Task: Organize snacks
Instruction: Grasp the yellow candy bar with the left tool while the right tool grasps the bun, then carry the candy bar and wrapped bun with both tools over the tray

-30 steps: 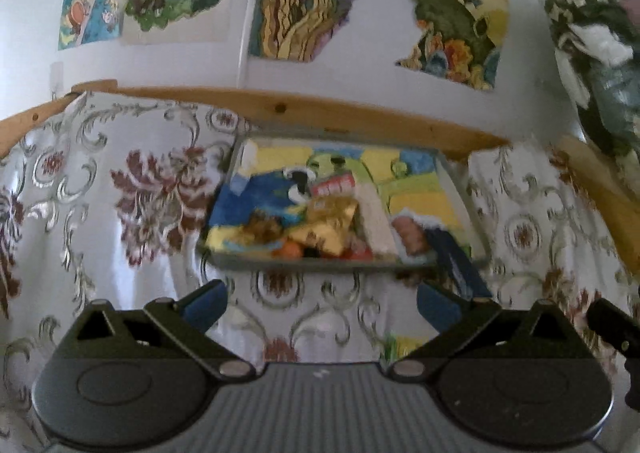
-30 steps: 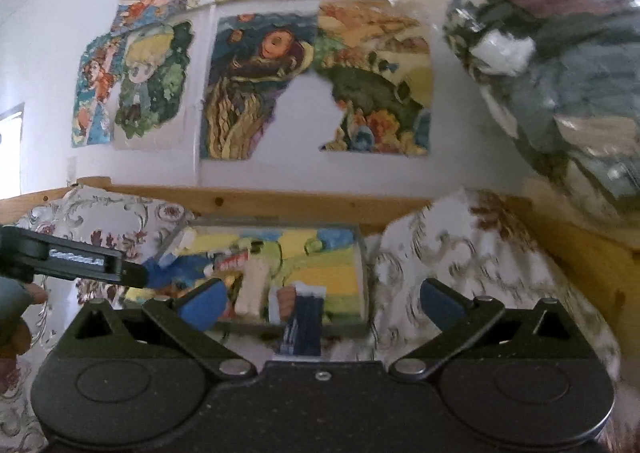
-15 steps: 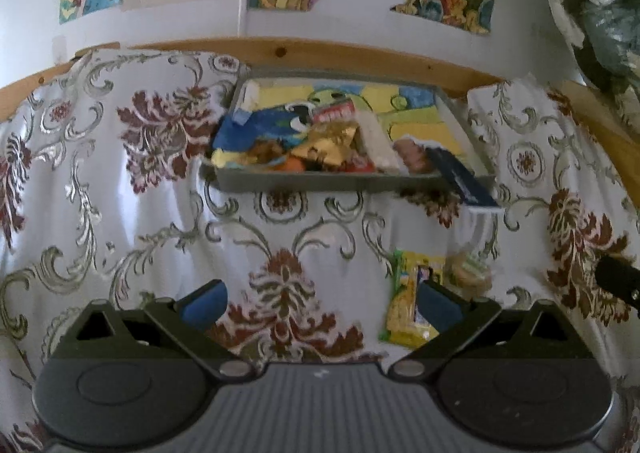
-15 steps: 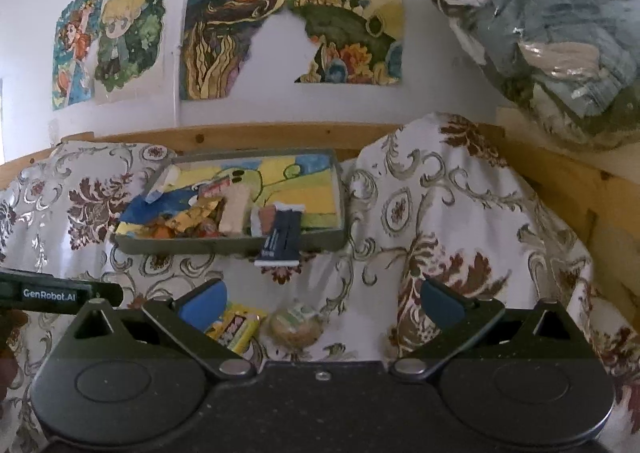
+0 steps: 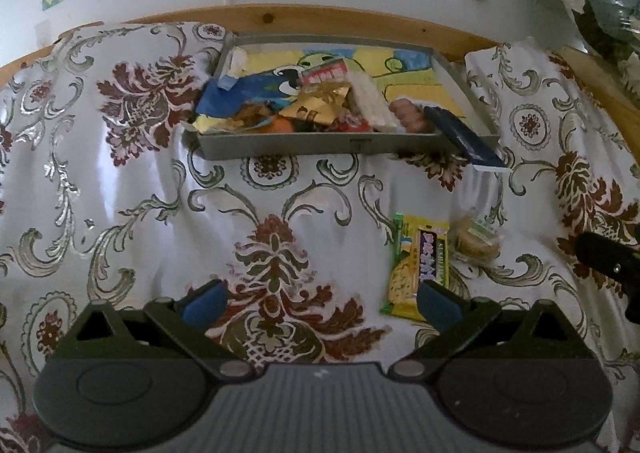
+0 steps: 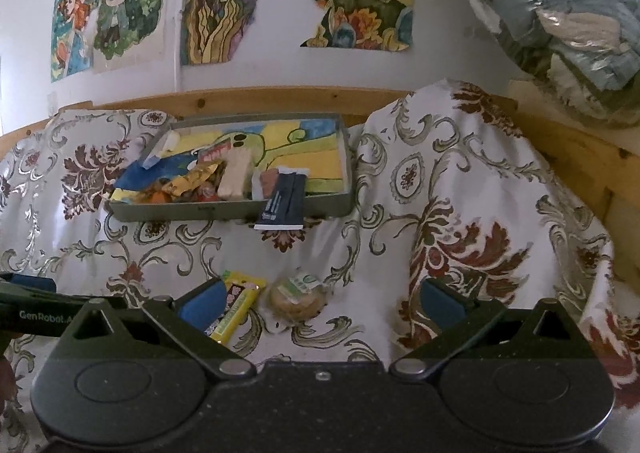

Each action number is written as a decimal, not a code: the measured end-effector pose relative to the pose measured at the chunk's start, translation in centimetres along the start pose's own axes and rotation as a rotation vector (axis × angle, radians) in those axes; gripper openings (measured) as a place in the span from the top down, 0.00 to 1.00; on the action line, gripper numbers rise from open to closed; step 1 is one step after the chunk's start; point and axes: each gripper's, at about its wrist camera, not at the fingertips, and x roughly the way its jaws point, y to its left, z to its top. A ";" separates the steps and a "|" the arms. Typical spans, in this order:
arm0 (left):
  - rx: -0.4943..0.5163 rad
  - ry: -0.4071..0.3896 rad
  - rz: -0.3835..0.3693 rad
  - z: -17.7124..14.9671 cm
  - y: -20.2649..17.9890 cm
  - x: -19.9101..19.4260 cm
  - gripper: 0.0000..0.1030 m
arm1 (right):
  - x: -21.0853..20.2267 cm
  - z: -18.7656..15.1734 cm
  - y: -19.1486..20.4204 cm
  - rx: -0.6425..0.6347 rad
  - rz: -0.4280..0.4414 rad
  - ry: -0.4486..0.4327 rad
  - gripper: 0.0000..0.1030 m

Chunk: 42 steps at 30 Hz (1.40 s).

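While both grippers hang empty above the patterned cloth (image 5: 132, 181), the work left seems to be the two snacks lying loose in front of the tray (image 5: 304, 143): a yellow packet (image 5: 416, 265) and, just beside it on the side away from the left gripper, a round biscuit in clear wrap (image 5: 478, 241). The left gripper (image 5: 320, 299) stands wide open with nothing between its blue pads, and the packet's near end lies just by its right-hand pad; the right gripper (image 6: 320, 299) is equally wide, with the biscuit (image 6: 298, 299) nearly centred ahead of it and the packet (image 6: 238, 303) by its left-hand pad. A sensible split, I judge, is left for the packet and right for the biscuit, one at a time so the tools do not crowd each other. The packet runs lengthwise away from the tray, so pinch it across its narrow width near the middle. Come down gently, since the cloth is soft and wrinkled and could be caught in the pinch. Squeeze the biscuit lightly; it will probably crumble. Inside the tray, the bare yellow floor on the far right is the best landing place, as the left half is heaped. A dark blue packet (image 6: 282, 201) hangs over the tray's front wall and may slip off if knocked, so approach from above and nudge it back in afterwards.
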 end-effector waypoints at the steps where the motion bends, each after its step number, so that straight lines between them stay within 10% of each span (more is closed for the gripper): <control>1: 0.000 0.005 -0.001 0.0 0.0 0.3 0.00 | 0.3 0.0 0.0 -0.003 0.003 0.002 0.01; 22: 0.221 0.045 -0.218 -0.2 -3.5 7.1 0.02 | 12.8 0.8 -0.7 -0.007 0.142 0.148 0.06; 36: 0.236 0.124 -0.231 0.2 -4.8 10.1 0.49 | 15.9 -1.2 -0.1 0.001 0.178 0.239 0.13; 42: 0.172 0.170 -0.264 0.3 -2.7 9.9 0.50 | 16.1 -1.4 -0.3 0.009 0.166 0.232 0.29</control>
